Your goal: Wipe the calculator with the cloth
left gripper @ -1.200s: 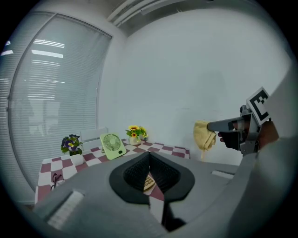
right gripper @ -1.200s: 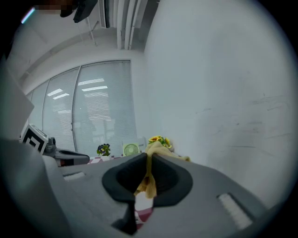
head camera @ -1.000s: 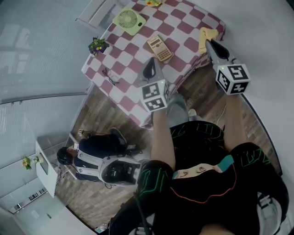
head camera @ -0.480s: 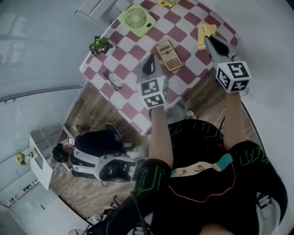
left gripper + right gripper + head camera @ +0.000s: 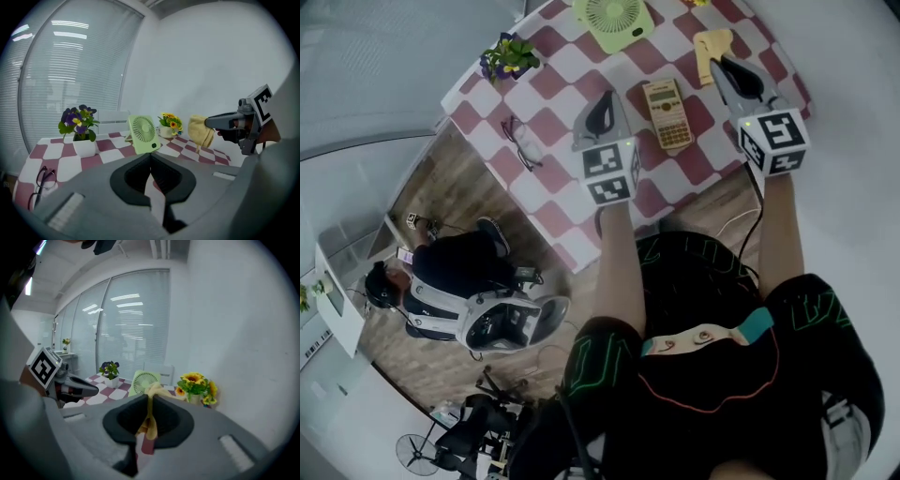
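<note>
Left gripper (image 5: pixel 603 101): your jaws are pressed together on nothing.
Right gripper (image 5: pixel 719 64): your jaws pinch the soft yellow cloth (image 5: pixel 710 45), which hangs above the table.
Tan rectangular calculator (image 5: pixel 667 112): flat on the red-and-white checked table (image 5: pixel 539 183), at 3 o'clock from your left gripper.

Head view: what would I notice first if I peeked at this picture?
Probably the red-and-white checkered table at the top, with a green fan at its far edge and a calculator lying flat nearer the person. The right gripper is shut on a yellow cloth, just right of the calculator.
</note>
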Demonstrator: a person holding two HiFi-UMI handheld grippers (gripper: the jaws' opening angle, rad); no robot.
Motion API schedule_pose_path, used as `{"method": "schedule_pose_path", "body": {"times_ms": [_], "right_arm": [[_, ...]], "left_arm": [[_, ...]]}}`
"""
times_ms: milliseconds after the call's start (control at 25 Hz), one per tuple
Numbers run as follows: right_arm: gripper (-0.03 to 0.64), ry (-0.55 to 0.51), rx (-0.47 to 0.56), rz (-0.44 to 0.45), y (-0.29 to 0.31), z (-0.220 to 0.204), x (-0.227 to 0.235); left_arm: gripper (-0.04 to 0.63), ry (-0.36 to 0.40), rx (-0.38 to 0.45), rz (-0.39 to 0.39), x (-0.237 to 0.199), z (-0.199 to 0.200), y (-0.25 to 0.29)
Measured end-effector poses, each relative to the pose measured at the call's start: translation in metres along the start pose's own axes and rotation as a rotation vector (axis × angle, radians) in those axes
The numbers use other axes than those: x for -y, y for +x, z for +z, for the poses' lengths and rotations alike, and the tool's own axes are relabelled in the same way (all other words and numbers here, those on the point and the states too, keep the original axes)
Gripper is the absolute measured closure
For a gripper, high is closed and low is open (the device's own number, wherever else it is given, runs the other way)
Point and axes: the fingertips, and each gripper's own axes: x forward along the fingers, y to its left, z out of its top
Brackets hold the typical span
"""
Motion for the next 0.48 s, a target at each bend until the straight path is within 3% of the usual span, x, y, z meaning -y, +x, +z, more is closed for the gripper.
{"method": "schedule_pose_path", "body": {"times_ms": [160, 480], "right_arm": [[0.581, -0.157, -0.058, 0.101, 0.034, -0.005, -0.015], [0.581, -0.45, -0.193, 0.392, 0.076, -0.042, -0.057]], "left_arm": [[0.586, -0.033, -0.023, 0.012, -0.011, -0.01, 0.008], [0.586, -0.078, -0.051, 0.068, -0.012, -0.028, 0.011]]}}
